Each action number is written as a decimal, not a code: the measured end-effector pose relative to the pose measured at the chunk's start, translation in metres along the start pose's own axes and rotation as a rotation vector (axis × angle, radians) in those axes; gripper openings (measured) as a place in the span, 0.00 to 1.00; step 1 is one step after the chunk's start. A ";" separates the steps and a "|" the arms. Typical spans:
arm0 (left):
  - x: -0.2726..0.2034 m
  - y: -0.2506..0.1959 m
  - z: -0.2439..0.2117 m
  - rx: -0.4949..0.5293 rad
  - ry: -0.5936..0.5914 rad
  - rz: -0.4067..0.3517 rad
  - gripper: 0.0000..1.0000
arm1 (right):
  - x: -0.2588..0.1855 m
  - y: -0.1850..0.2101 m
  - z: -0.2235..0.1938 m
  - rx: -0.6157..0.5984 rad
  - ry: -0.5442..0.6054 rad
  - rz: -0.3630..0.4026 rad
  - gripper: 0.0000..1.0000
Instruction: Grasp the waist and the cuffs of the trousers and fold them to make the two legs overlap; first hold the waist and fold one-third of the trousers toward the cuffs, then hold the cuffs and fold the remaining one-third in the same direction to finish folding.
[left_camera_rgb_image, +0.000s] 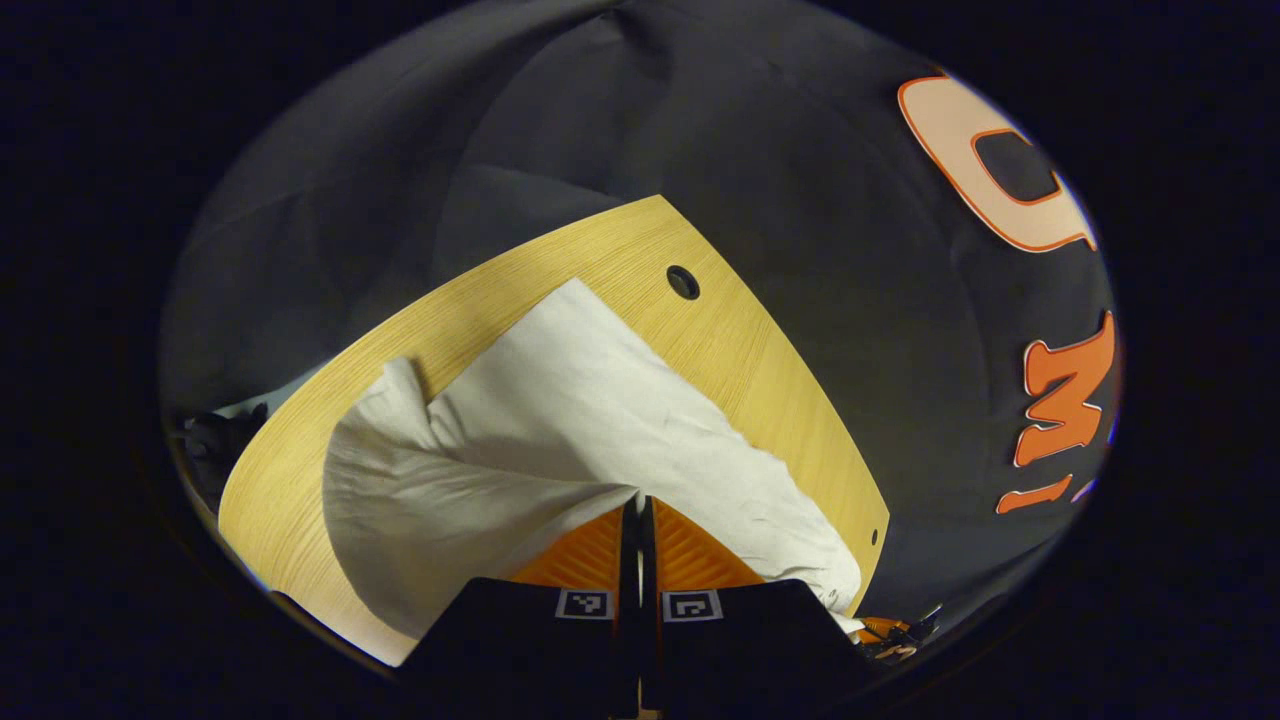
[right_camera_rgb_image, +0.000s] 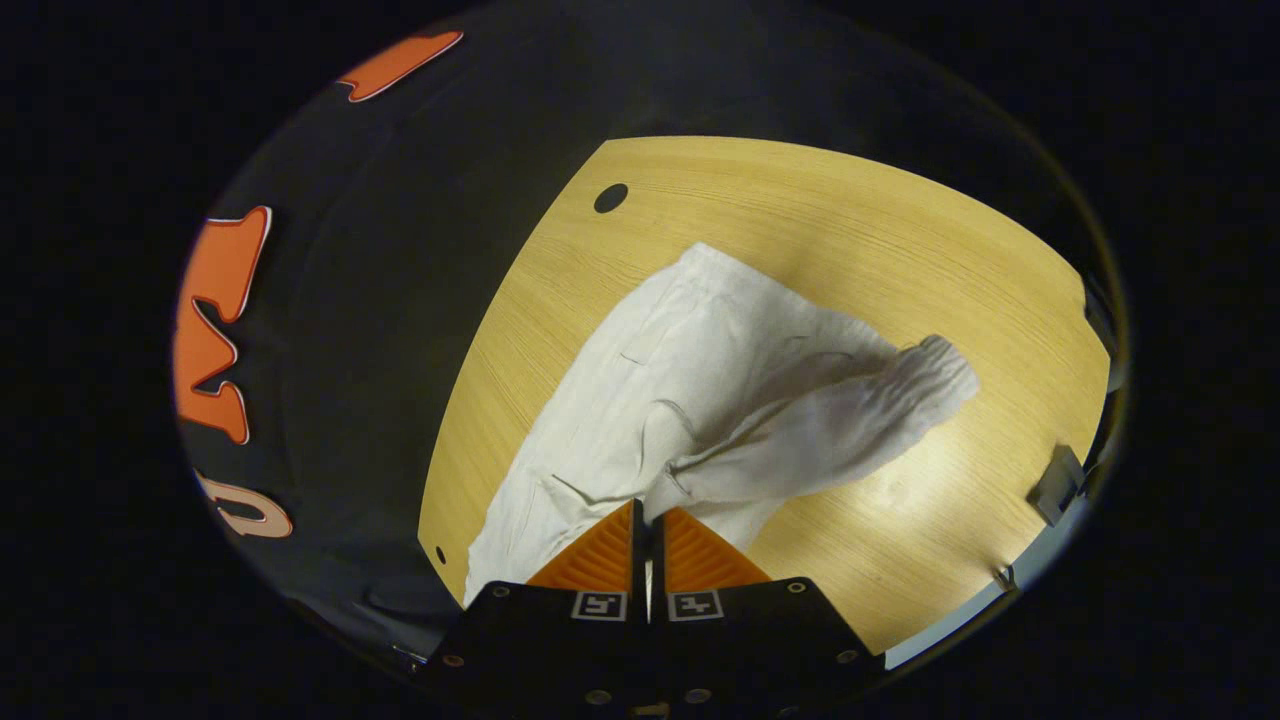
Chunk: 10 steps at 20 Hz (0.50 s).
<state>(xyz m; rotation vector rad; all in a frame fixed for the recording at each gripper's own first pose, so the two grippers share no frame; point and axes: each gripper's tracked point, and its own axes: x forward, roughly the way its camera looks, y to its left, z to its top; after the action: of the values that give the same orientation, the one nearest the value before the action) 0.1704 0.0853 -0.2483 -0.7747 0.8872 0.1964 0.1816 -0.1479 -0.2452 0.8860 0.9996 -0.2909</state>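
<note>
White trousers (left_camera_rgb_image: 560, 430) lie on a light wood-grain counter (left_camera_rgb_image: 700, 350), with the black cloth wall of the booth behind it. The counter's round cable hole (left_camera_rgb_image: 683, 282) serves as the landmark.

Left gripper view: the left gripper (left_camera_rgb_image: 637, 505) stands at the near edge of the trousers, on the side farthest from the cable hole. Its two fingers are pressed together with a fold of white cloth pinched between their tips, and the cloth rises to them in a small peak. From this peak the fabric spreads away toward the cable hole, one corner of the garment ending just short of it. A gathered, puckered end of the trousers lies well away from the hole, near the counter's edge on the other side.

Right gripper view: the right gripper (right_camera_rgb_image: 645, 512) likewise has its fingers clenched on an edge of the trousers (right_camera_rgb_image: 680, 380), the cloth drawn up to their tips. The cable hole (right_camera_rgb_image: 611, 197) lies beyond the garment, near the counter's (right_camera_rgb_image: 850, 230) far edge. The broad part of the trousers, with seam lines, lies flat between the gripper and the hole. One leg crosses over it and points away from the hole; its elasticated cuff (right_camera_rgb_image: 940, 375) rests on bare wood, well apart from the hole. Whether the cloth held in either gripper is waist or cuff cannot be told.
</note>
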 end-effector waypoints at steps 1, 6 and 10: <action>0.012 -0.009 0.008 0.005 -0.001 0.000 0.04 | 0.009 0.011 0.010 -0.018 0.003 -0.006 0.01; 0.075 -0.032 0.046 0.029 -0.008 0.038 0.04 | 0.057 0.052 0.051 -0.070 0.034 -0.010 0.01; 0.111 -0.025 0.054 0.015 0.028 0.086 0.04 | 0.093 0.054 0.066 -0.055 0.093 -0.038 0.01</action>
<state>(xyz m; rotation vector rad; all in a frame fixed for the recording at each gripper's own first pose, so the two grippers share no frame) 0.2861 0.0873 -0.2978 -0.7274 0.9480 0.2548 0.3033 -0.1480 -0.2791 0.8379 1.1067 -0.2548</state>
